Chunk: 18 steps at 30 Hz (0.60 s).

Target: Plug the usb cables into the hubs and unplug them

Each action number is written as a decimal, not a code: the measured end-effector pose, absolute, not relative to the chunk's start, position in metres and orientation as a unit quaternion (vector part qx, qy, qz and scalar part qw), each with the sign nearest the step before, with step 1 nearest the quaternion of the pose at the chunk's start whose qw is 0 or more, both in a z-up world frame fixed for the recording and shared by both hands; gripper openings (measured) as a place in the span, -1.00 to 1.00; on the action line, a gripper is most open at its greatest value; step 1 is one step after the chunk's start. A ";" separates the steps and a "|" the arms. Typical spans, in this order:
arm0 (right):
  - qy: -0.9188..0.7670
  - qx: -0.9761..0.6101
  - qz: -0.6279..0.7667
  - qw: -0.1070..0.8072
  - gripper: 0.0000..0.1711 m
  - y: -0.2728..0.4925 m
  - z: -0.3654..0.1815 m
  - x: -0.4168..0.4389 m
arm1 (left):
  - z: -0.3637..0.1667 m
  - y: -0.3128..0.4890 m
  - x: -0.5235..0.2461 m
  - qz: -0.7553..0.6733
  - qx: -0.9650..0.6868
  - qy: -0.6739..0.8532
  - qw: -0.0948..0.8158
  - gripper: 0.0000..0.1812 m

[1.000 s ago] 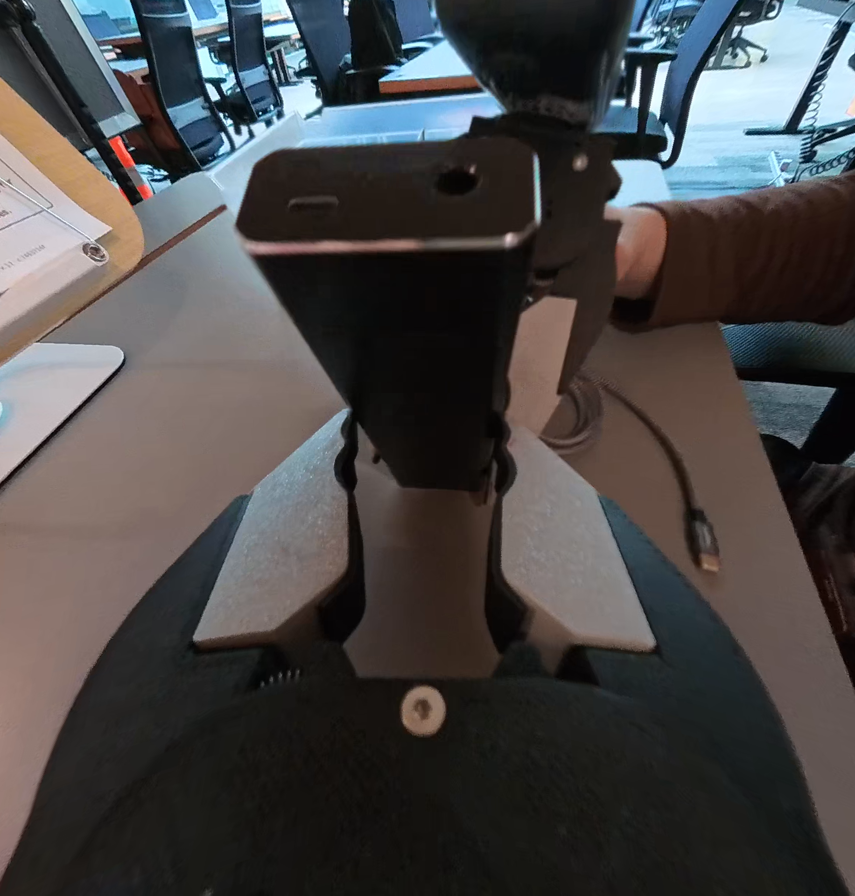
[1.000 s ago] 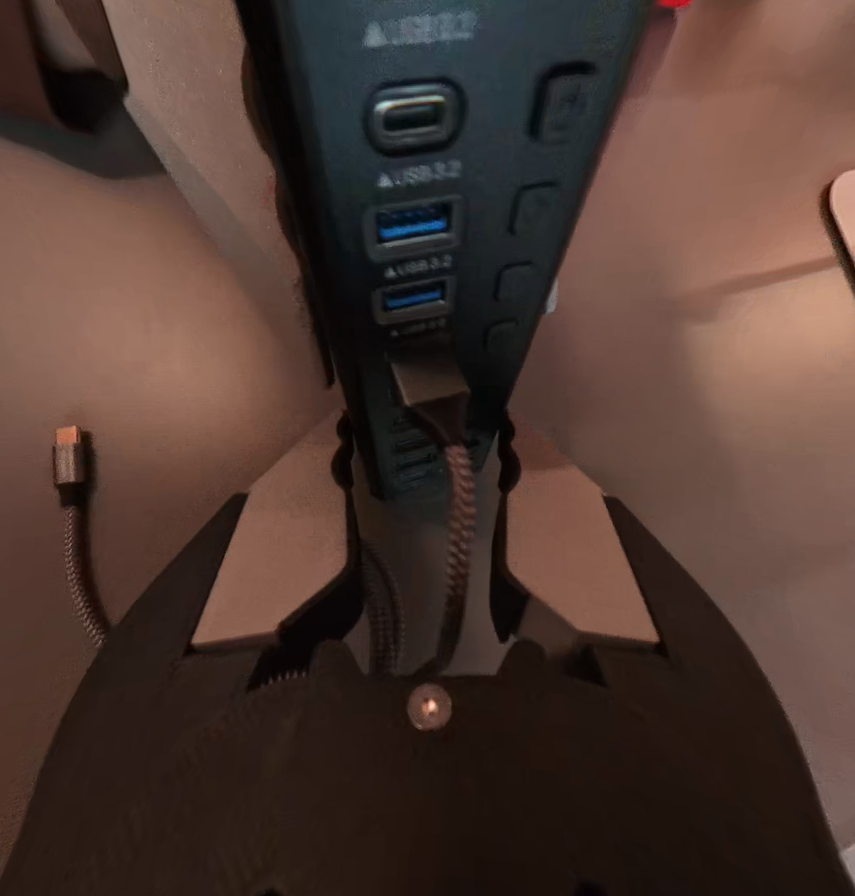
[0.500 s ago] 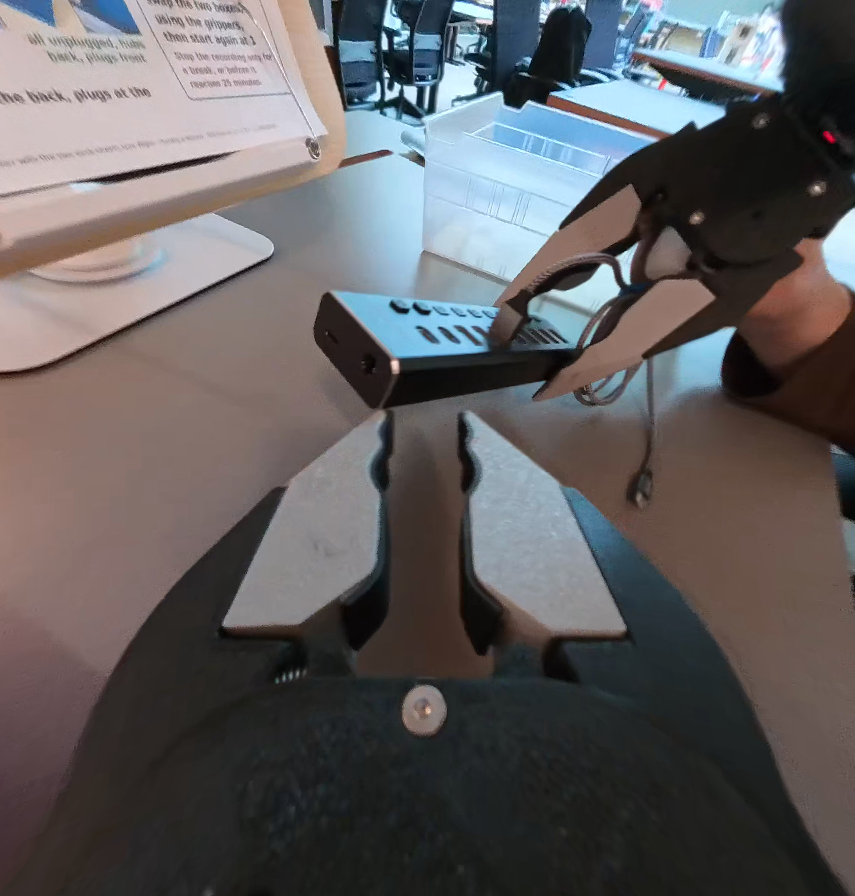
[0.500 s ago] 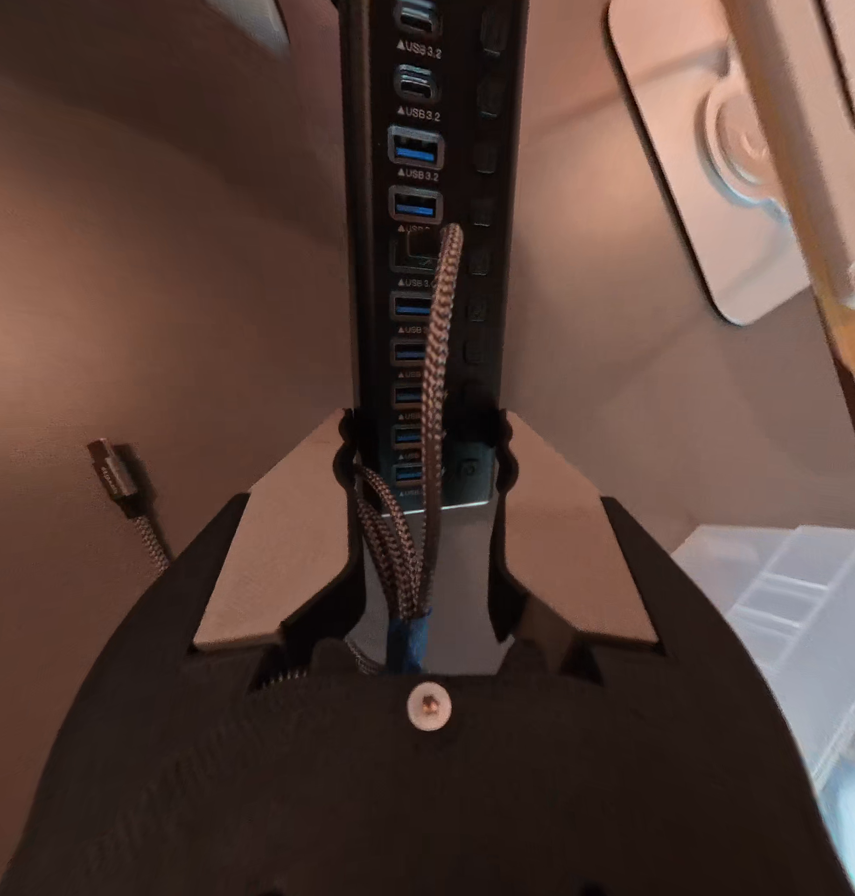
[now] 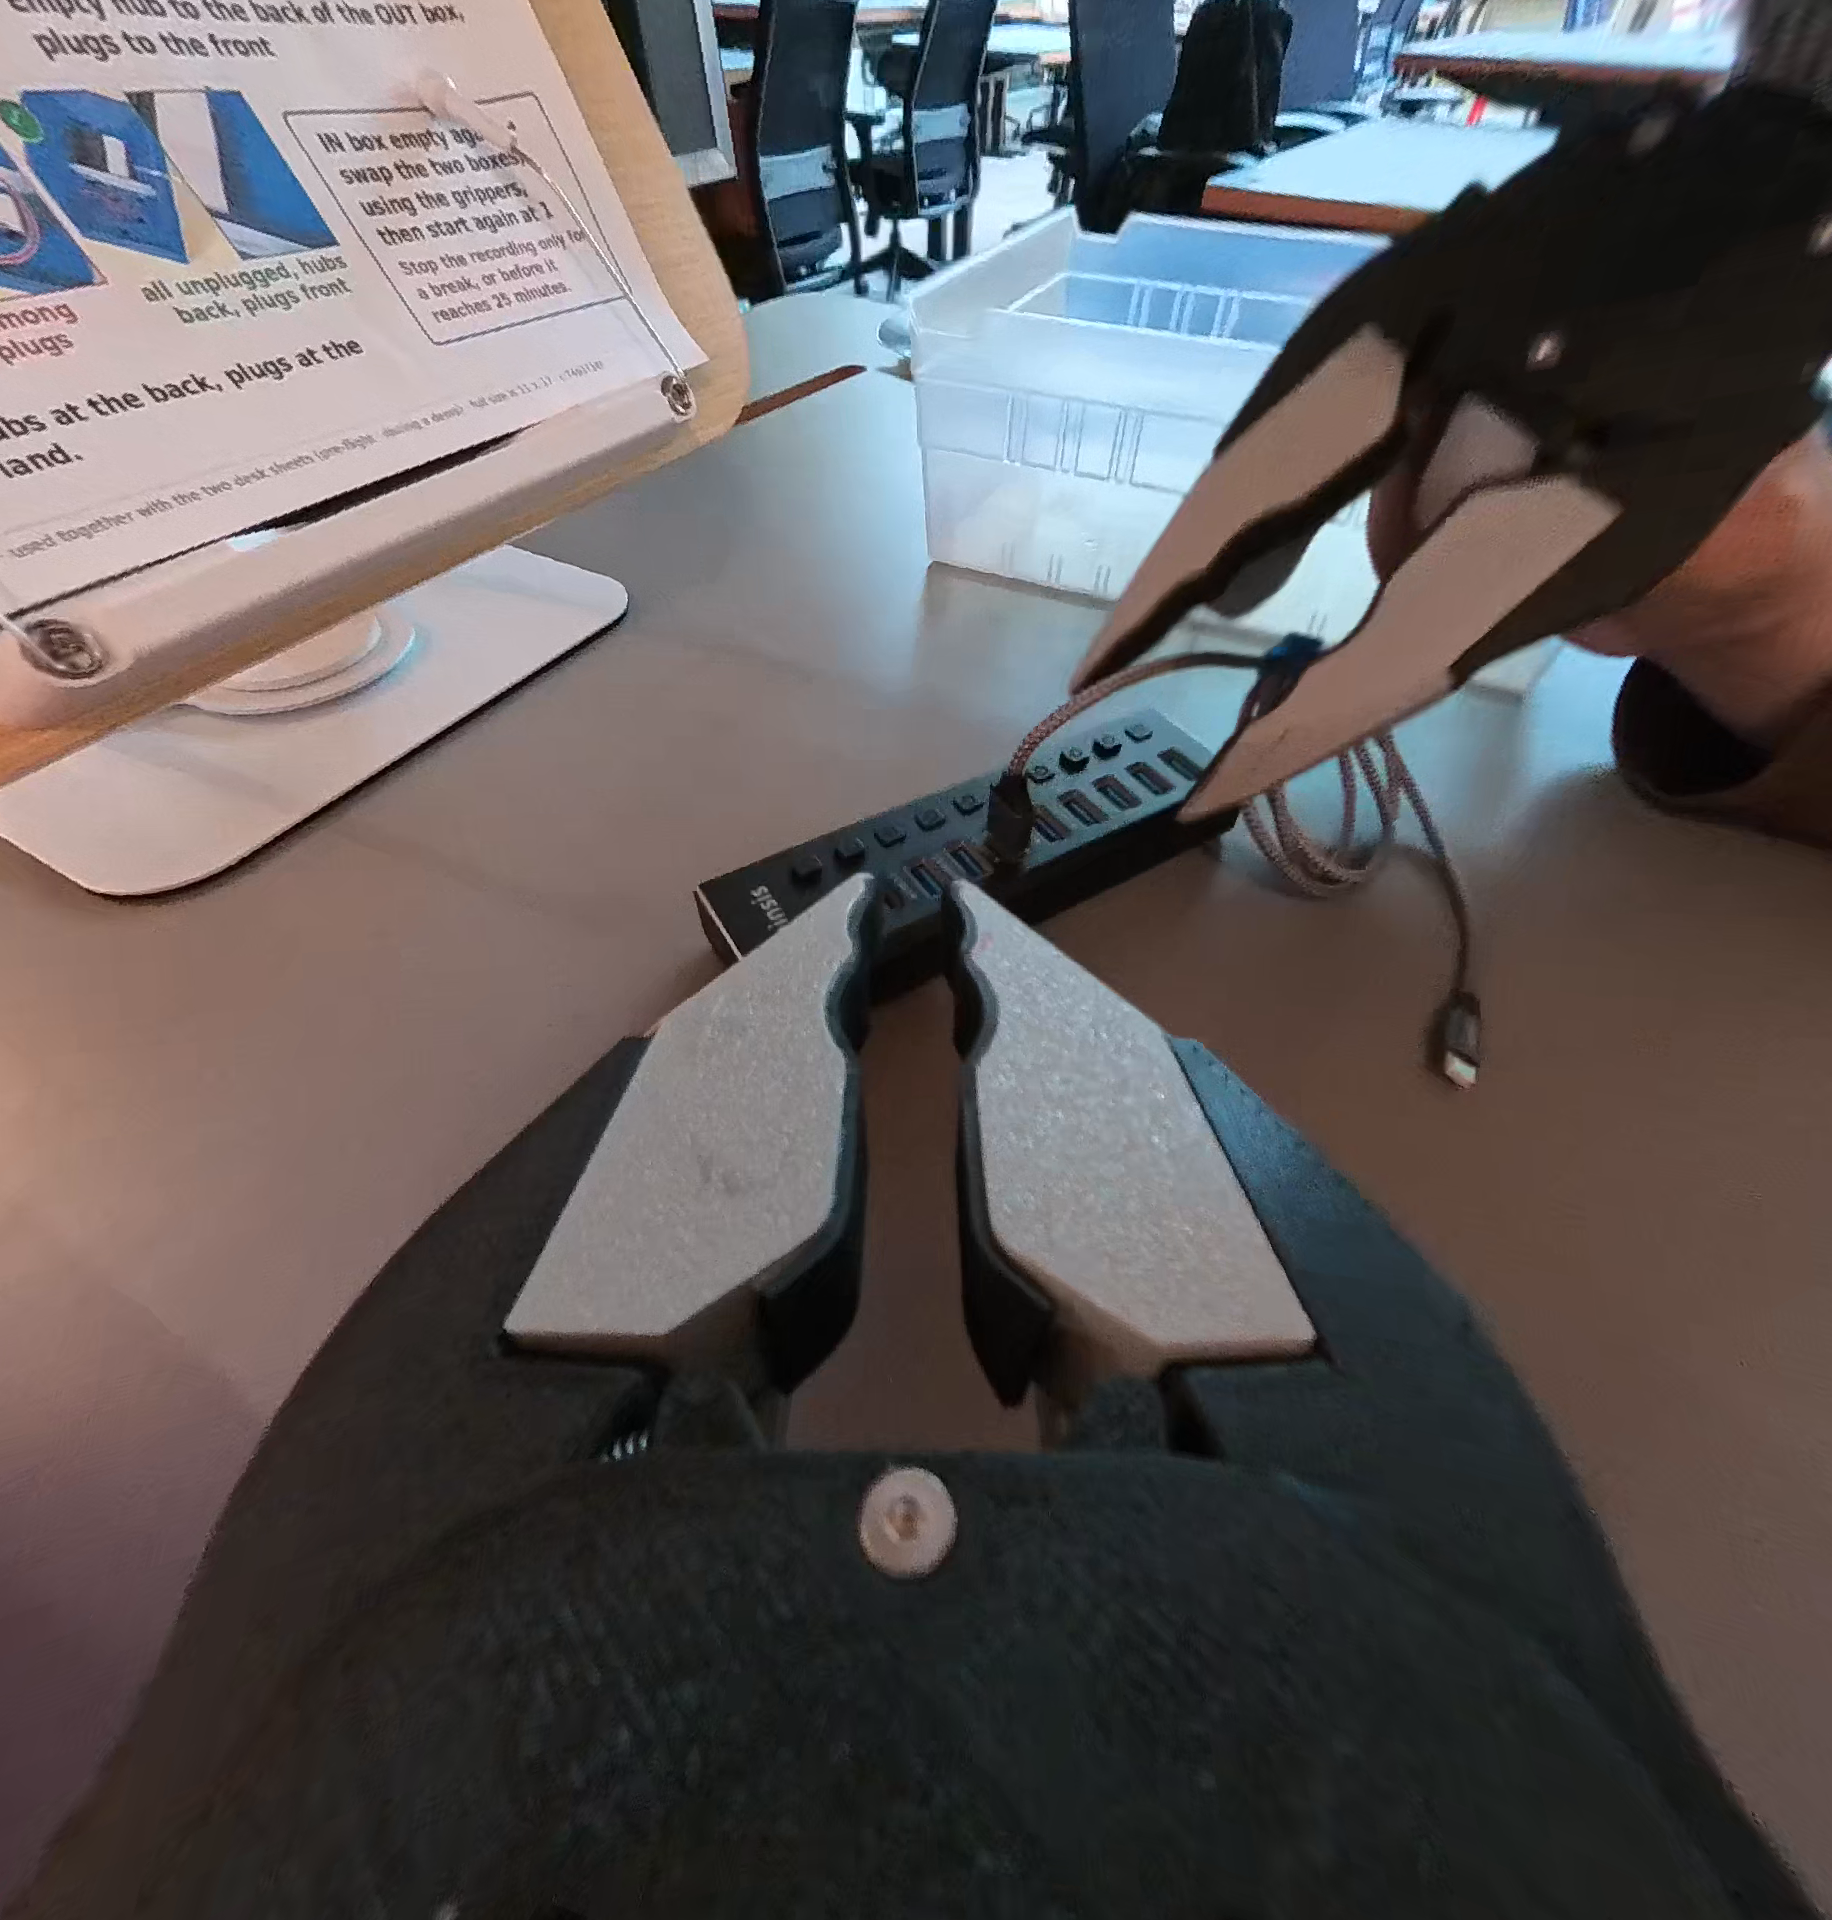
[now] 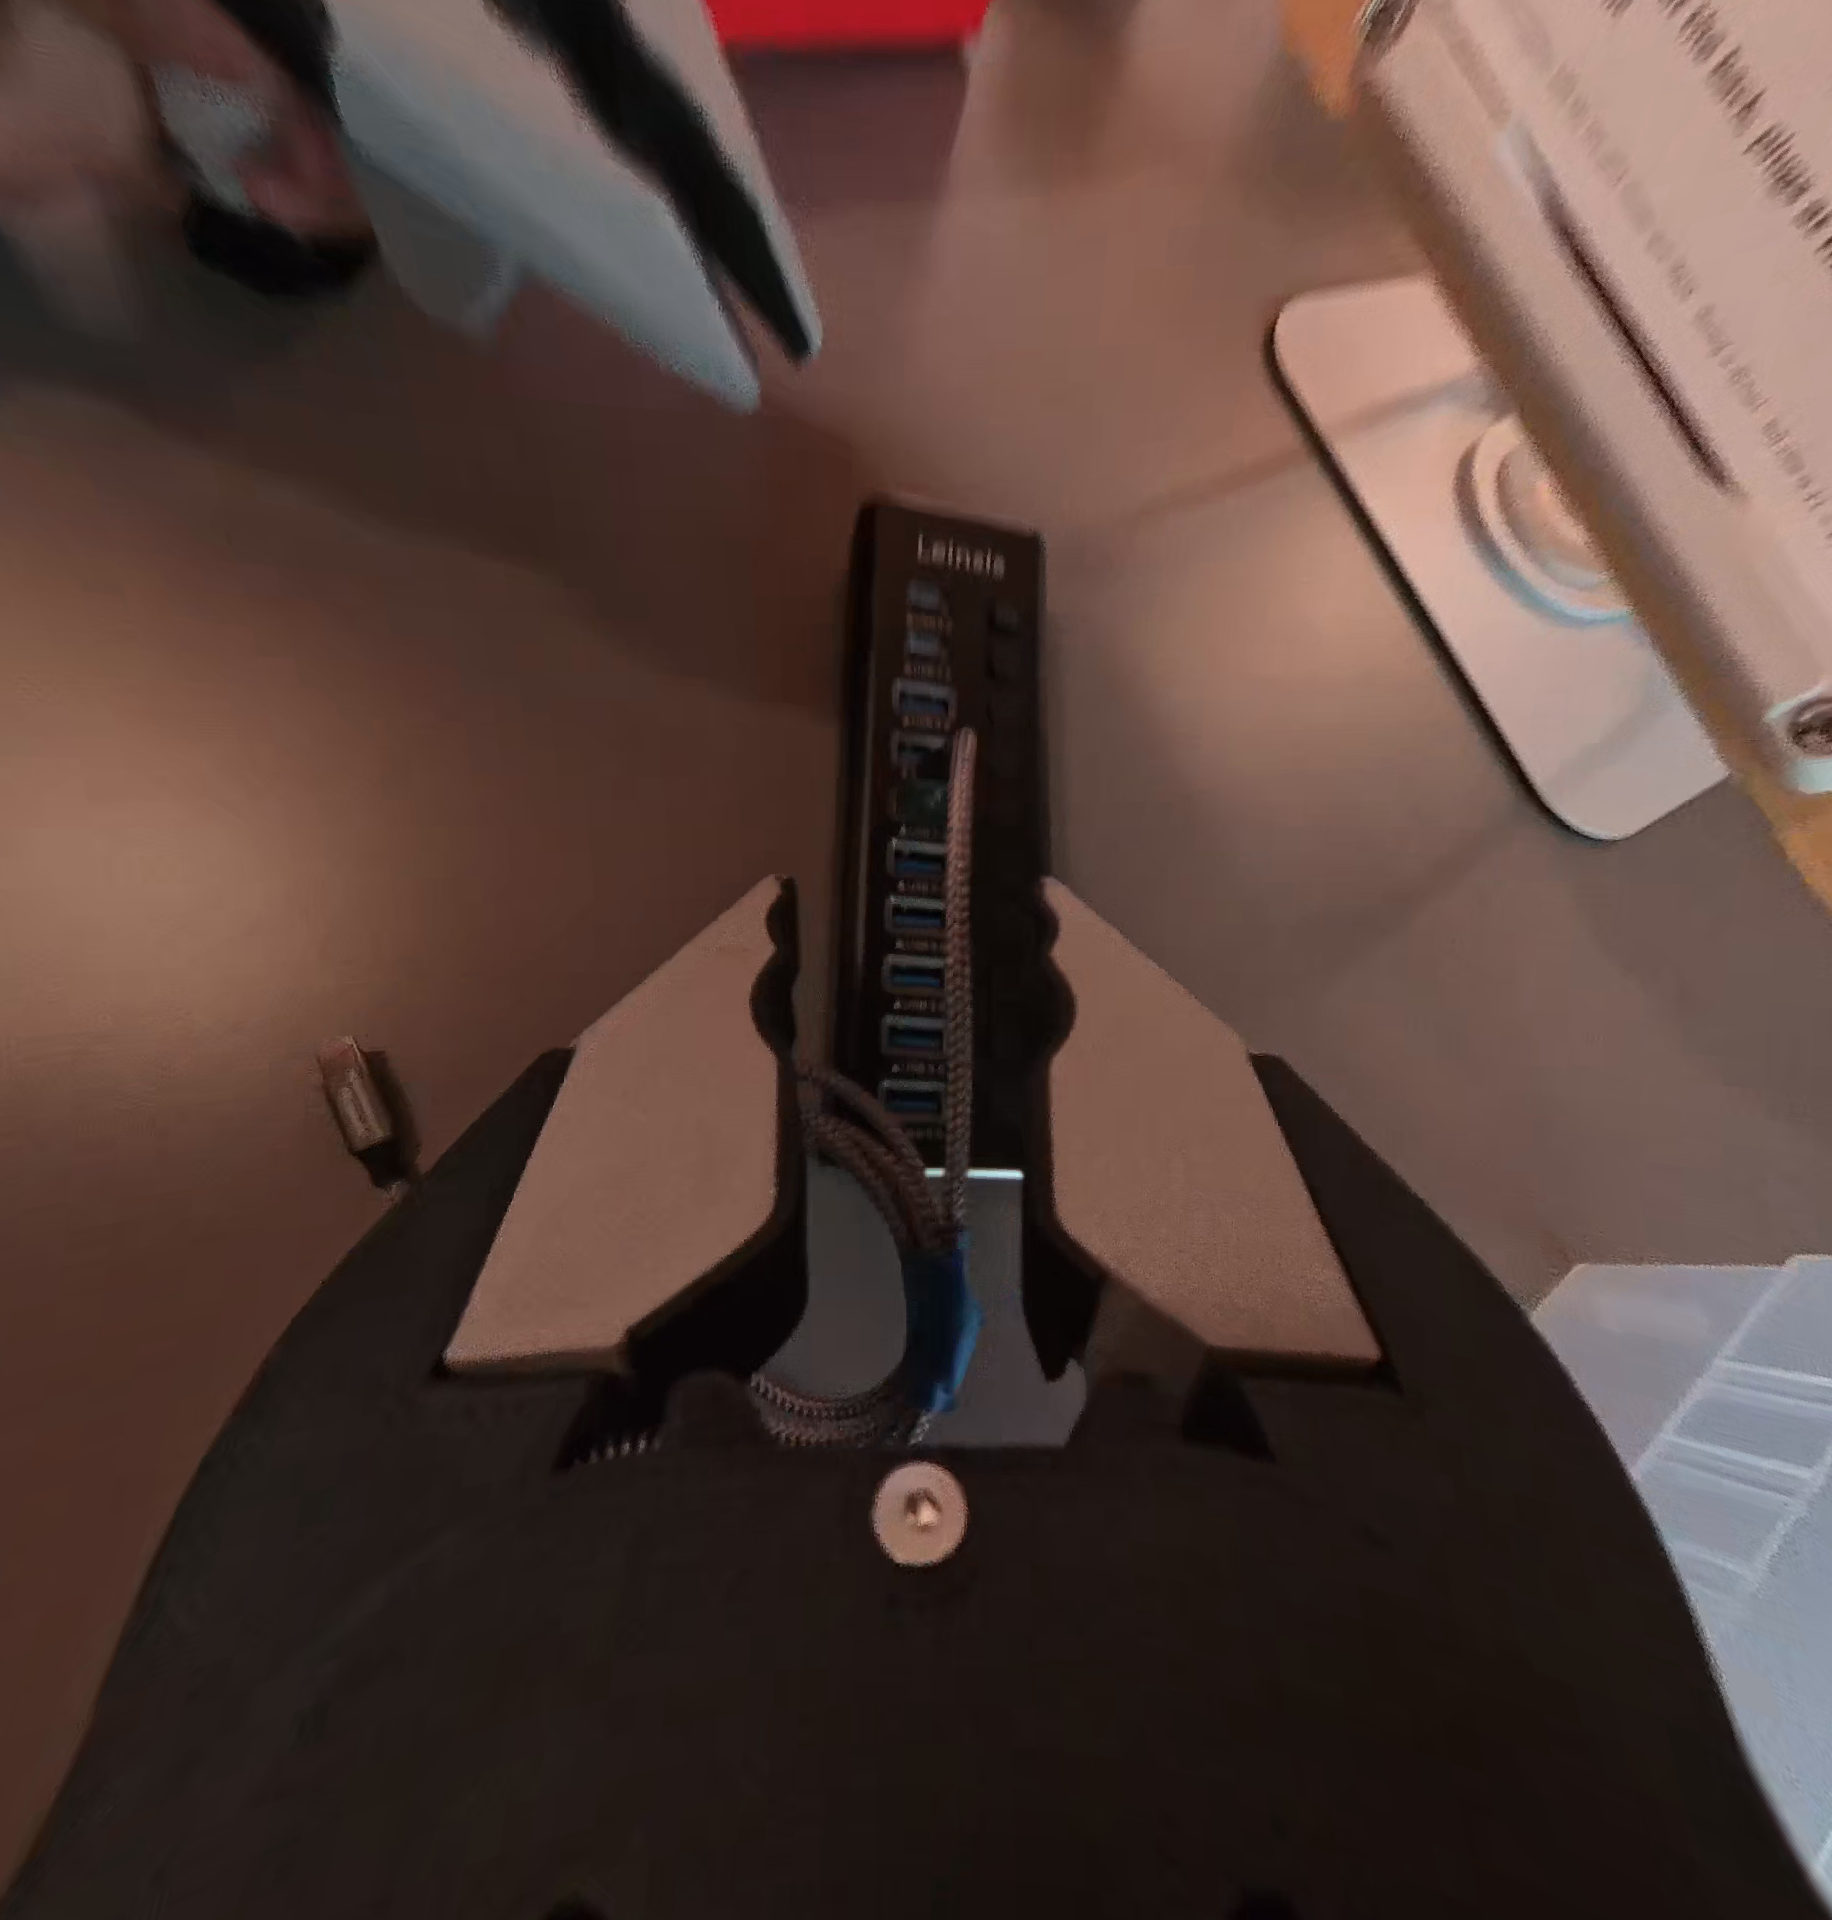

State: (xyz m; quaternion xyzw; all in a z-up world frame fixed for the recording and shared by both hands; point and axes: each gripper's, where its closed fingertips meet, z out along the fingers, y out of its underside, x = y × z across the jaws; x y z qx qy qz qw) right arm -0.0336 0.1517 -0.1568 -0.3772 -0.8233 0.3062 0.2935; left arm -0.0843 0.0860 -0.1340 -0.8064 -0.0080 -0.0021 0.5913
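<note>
A long black USB hub (image 5: 1088, 805) lies flat on the grey table (image 5: 476, 1039). It also shows in the right wrist view (image 6: 1011, 914). A braided cable's plug (image 5: 1011, 821) sits in a middle port. The cable rises to a coil with a blue tie (image 6: 943, 1309) between my right jaws, not pinched. Its free plug (image 5: 1457, 1044) lies on the table. My right gripper (image 6: 912, 894) is open and hovers over the hub's end. In the left wrist view the right gripper (image 5: 1140, 748) is at the upper right. My left gripper (image 5: 910, 904) is empty, jaws a narrow gap apart, just short of the hub's near end.
A wooden sign stand with a printed sheet (image 5: 268, 312) on a white base (image 5: 299, 727) stands at the left. A clear plastic box (image 5: 1047, 416) stands behind the hub. A hand in a brown sleeve (image 5: 1774, 675) holds the right gripper. Office chairs stand beyond the table. About 10 centimetres separates my left fingertips from my right.
The left gripper let go of the hub and narrowed its jaws. The right gripper took the hub's end, laid it flat on the table, then released it and lifted.
</note>
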 end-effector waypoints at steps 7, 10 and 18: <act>-0.761 -0.374 0.436 0.302 -0.31 0.136 -0.118 -0.039 | -0.149 0.088 -0.076 0.037 -0.832 0.027 0.552 -0.76; -0.755 -0.372 0.434 0.321 -0.31 0.138 -0.119 -0.042 | -0.156 0.085 -0.070 0.038 -0.839 0.027 0.542 -0.73; -0.745 -0.381 0.456 0.304 -0.37 0.136 -0.125 -0.046 | -0.152 0.039 -0.016 -0.012 -0.838 0.025 0.545 -0.68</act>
